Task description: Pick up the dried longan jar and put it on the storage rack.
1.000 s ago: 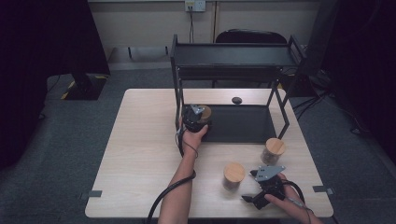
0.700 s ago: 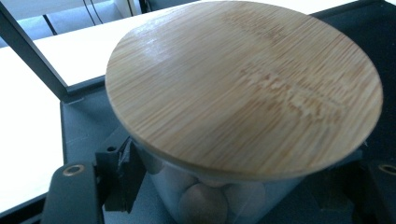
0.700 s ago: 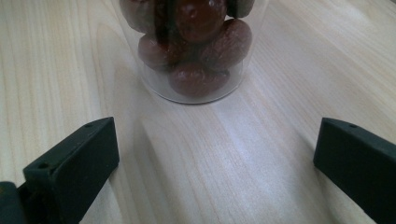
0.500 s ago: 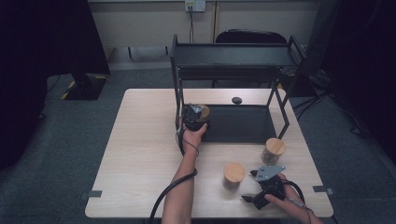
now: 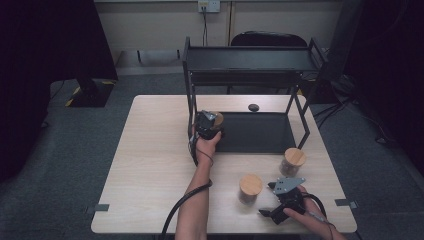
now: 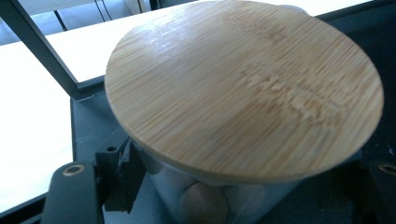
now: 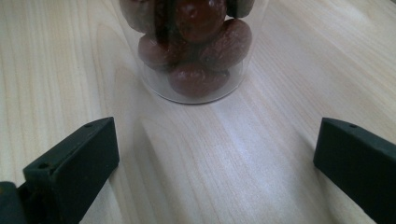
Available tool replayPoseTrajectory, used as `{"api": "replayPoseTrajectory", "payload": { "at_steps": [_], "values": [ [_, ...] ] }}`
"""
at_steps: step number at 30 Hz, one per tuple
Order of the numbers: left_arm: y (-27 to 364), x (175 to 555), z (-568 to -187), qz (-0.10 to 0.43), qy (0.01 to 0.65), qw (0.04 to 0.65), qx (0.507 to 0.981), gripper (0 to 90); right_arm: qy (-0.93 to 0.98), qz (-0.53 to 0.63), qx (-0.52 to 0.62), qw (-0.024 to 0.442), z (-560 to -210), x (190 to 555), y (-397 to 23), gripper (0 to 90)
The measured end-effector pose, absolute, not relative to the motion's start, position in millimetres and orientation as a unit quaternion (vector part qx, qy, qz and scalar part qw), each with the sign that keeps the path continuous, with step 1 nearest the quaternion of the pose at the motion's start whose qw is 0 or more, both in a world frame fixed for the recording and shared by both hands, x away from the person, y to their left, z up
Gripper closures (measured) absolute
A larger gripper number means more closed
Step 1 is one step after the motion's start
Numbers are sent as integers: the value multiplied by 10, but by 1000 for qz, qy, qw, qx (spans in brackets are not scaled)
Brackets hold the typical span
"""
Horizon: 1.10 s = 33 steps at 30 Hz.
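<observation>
My left gripper [image 5: 209, 125] is shut on a glass jar with a bamboo lid [image 6: 243, 88], its jaws pressing on both sides of the glass. The jar [image 5: 216, 120] is at the left end of the black tray [image 5: 260, 132] under the metal rack. My right gripper [image 5: 266, 199] is open near the table's front right, low over the wood. A second lidded jar [image 5: 250, 187] stands just ahead of it. In the right gripper view this jar [image 7: 194, 46] holds brown round pieces and lies beyond the open gripper [image 7: 215, 158], not between the jaws.
A third lidded jar [image 5: 293, 161] stands right of the tray's front edge. The black metal rack [image 5: 250, 62] spans the tray, with slanted legs [image 5: 305, 125] on the right. A small dark disc [image 5: 253, 107] lies behind the tray. A chair [image 5: 270, 39] is behind the table.
</observation>
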<state>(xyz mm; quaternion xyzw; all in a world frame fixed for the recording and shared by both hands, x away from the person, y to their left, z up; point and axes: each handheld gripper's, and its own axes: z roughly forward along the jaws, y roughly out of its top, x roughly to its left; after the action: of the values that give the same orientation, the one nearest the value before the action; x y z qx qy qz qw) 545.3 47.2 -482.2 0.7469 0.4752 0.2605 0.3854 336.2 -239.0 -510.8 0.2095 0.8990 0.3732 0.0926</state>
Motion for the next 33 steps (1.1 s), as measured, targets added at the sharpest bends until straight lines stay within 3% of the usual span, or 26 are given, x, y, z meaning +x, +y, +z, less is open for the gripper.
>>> {"api": "replayPoseTrajectory", "payload": {
  "at_steps": [29, 33],
  "values": [
    [443, 5519, -4832, 266, 491, 377, 739, 255, 899, 373, 210, 92, -5109, 3361, -2390, 0],
    [461, 5521, -4852, 256, 504, 378, 733, 220, 899, 373, 210, 92, -5108, 3361, -2390, 0]
  ]
}}
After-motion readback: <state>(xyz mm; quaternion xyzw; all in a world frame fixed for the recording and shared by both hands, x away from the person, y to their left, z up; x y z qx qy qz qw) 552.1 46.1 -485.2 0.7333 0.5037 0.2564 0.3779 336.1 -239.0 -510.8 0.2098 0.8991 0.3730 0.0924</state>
